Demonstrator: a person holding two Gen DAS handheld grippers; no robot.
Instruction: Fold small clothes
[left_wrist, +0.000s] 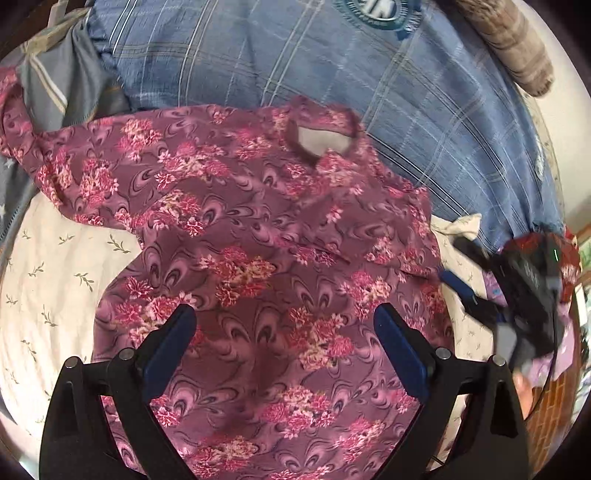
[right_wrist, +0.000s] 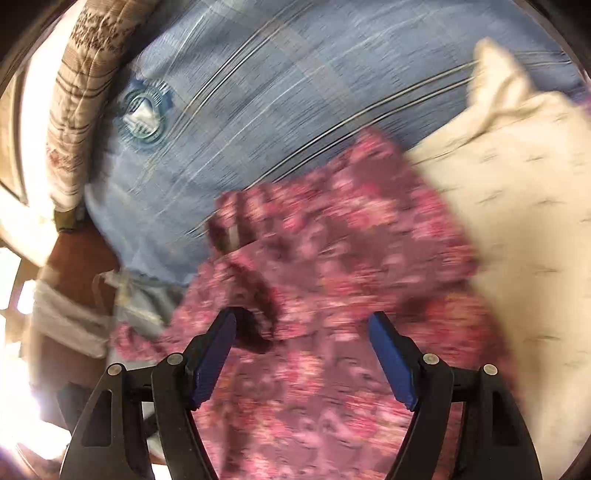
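Left wrist view: left tongs (left_wrist: 284, 325) gape wide and empty over the lower body of the shirt (left_wrist: 258, 236), which lies flat on the bed (left_wrist: 48, 280), collar far, hem near. Right wrist view, blurred: right tongs (right_wrist: 303, 332) also wide and empty, above the shirt's (right_wrist: 332, 295) sleeve side, seemingly nearer that edge.

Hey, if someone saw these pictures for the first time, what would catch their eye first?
Most likely the purple flowered top, spread flat with its neck hole facing away, filling the middle of the left view and lying on a cream leaf-print sheet. Behind it sits a big blue checked pillow. The left tool and right tool both stand open over the top, holding nothing.
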